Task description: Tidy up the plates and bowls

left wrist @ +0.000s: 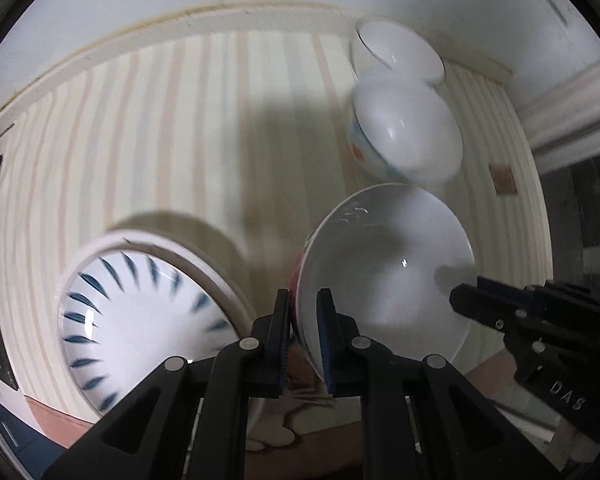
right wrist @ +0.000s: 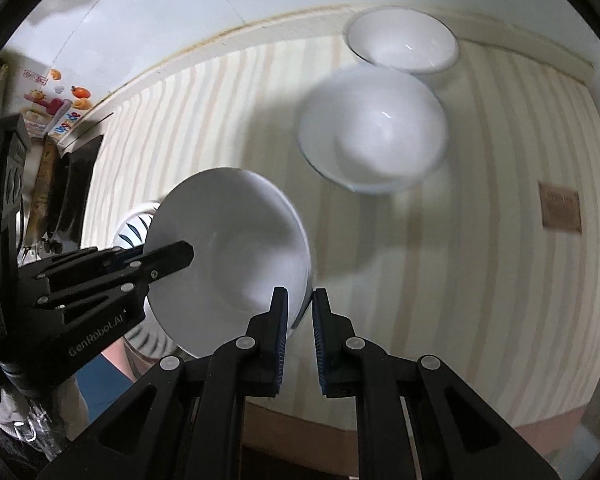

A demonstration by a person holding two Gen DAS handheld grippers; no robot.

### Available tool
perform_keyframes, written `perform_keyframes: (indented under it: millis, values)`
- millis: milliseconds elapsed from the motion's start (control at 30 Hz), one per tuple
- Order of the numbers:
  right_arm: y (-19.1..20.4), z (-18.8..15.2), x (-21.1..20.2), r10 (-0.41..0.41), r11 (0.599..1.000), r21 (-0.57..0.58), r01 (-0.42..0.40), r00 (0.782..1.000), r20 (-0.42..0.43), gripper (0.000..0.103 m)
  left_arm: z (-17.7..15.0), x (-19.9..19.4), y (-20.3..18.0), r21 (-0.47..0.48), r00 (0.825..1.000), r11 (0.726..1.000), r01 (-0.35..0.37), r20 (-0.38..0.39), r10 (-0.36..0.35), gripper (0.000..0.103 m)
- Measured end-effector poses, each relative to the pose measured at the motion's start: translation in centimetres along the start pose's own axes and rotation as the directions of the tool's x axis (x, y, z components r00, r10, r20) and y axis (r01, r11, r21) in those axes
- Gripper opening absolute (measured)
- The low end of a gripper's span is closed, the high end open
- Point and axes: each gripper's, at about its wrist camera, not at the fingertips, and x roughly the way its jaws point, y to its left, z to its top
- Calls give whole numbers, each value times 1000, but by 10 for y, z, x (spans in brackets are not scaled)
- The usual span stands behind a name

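Left wrist view. The left gripper point(left wrist: 304, 332) points steeply down over a table point(left wrist: 172, 128) covered in a pale striped cloth. Its jaws are closed on the near rim of a white bowl point(left wrist: 384, 276), one blue pad inside the rim and one outside. The bowl hangs tilted above the cloth. The right gripper point(left wrist: 466, 302) reaches in from the right, its fingers clamped on the opposite rim of the same bowl. To the left, a plate with dark blue petal marks point(left wrist: 140, 320) lies on the cloth. Beyond the held bowl sit a second white bowl point(left wrist: 408, 136), with coloured marks on its outer wall, and a third white bowl point(left wrist: 396, 52) near the table's far edge by the wall.

Right wrist view. The right gripper point(right wrist: 300, 320) has its jaws closed on the rim of the white bowl point(right wrist: 228, 264), at the bowl's right side. The left gripper point(right wrist: 180, 254) grips the bowl's left rim. The blue-marked plate point(right wrist: 134, 232) shows partly behind the bowl. The second bowl point(right wrist: 374, 132) and third bowl point(right wrist: 402, 42) stand farther off on the table point(right wrist: 480, 260), just beside each other.
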Motion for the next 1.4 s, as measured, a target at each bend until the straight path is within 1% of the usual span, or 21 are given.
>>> perform_keyframes:
  millis: [267, 500, 833, 933, 1133, 1200, 1233, 1300, 1367, 1400]
  values:
    - [-30, -22, 24, -10, 997, 70, 12, 1000, -29, 14, -14, 34, -20, 47, 998, 999, -16, -68, 20, 11]
    - [-41, -27, 29, -17, 996, 86, 21, 999, -39, 14, -15, 42, -26, 53, 996, 998, -19, -86, 23, 11]
    - [-44, -30, 42, -11, 995, 100, 19, 996, -86, 14, -16, 50, -32, 66, 994, 997, -28, -104, 34, 11]
    - [-44, -31, 42, -6, 995, 100, 15, 996, -91, 14, -16, 54, -33, 71, 992, 997, -34, -115, 42, 11]
    - [-44, -28, 41, -11, 995, 96, 20, 995, -95, 14, -15, 61, -40, 82, 992, 996, -45, -112, 54, 11]
    - [-46, -26, 41, 4, 995, 99, 7, 995, -104, 18, -15, 63, -41, 79, 991, 996, -43, -125, 52, 11]
    - [-48, -25, 41, 13, 994, 106, -2, 994, -109, 18, -15, 61, -41, 70, 989, 997, -38, -137, 48, 11]
    - [-51, -22, 39, 41, 994, 110, -27, 992, -121, 18, -13, 47, -37, 57, 991, 998, -34, -127, 41, 12]
    - [-56, -19, 31, 78, 990, 123, -64, 990, -114, 18, -13, 28, -32, 53, 995, 998, -24, -97, 29, 12]
    - [-59, -16, 23, 94, 988, 130, -81, 991, -98, 19, -9, 15, -31, 46, 997, 999, -18, -68, 21, 13]
